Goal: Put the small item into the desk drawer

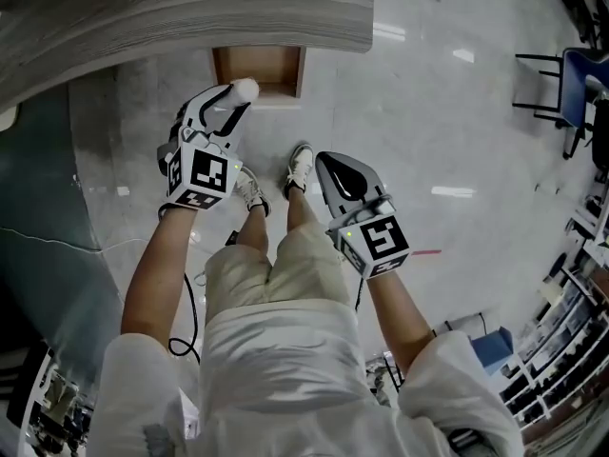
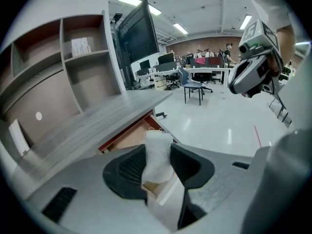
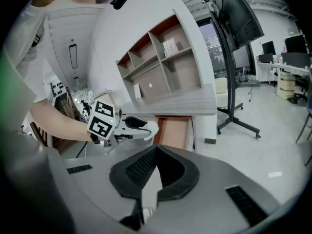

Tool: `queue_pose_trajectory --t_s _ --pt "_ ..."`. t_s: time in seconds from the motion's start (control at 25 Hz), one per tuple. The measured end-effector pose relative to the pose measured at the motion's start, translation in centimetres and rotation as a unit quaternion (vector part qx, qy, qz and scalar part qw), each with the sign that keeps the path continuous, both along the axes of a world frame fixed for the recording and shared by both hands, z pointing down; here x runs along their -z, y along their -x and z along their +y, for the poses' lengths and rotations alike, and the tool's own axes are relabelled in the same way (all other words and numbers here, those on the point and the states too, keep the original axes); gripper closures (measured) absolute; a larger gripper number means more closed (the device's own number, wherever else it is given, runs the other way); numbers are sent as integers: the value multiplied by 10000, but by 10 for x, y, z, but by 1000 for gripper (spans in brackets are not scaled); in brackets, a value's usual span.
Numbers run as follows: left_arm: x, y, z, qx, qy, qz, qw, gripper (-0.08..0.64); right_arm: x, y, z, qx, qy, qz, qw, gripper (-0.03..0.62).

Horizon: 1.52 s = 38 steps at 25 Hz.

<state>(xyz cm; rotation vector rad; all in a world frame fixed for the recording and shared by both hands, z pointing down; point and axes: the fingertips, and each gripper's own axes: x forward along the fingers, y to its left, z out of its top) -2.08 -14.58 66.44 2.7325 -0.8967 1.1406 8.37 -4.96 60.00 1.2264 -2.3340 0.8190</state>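
Over glossy floor (image 1: pixel 428 112), your left gripper (image 1: pixel 240 95) pinches the soft, light-looking white item (image 2: pixel 157 155) mid-body; right gripper (image 3: pixel 156 150) is pressed together, empty.

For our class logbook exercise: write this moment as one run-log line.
left gripper: shut on white item | right gripper: shut, empty | drawer: open

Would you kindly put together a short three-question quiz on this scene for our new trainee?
1. True or false: the desk drawer is shut.
2. Which one holds the white item? A) left gripper B) right gripper C) neither
3. Fill in: the right gripper's jaws are ____, with nothing between them.
Key: 1 false, it stands open; 2 A; 3 together.
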Motion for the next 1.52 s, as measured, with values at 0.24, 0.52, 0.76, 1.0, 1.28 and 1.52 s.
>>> queue_pose_trajectory --t_s 0.24,0.52,0.76,1.0,1.28,1.52 --pt "-34 -9 -9 -263 85 -436 9987 396 -12 -15 0 -35 70 111 9999 595" --pt "-73 -19 -10 -646 259 -970 9929 396 -19 -19 1 -5 147 124 9998 595" --pt "-91 -37 -16 -955 351 -1267 9867 396 -23 -23 -1 13 222 105 9997 595" --pt "-112 -45 -19 -1182 530 -1640 9779 396 -27 -30 -3 -50 271 101 9996 595" --pt "-137 -48 -17 -1365 777 -1988 9674 396 -34 -41 -2 -113 350 129 9992 595" --pt "-149 -47 -18 -1416 946 -2177 9610 396 -36 -47 0 -160 393 153 9990 595"
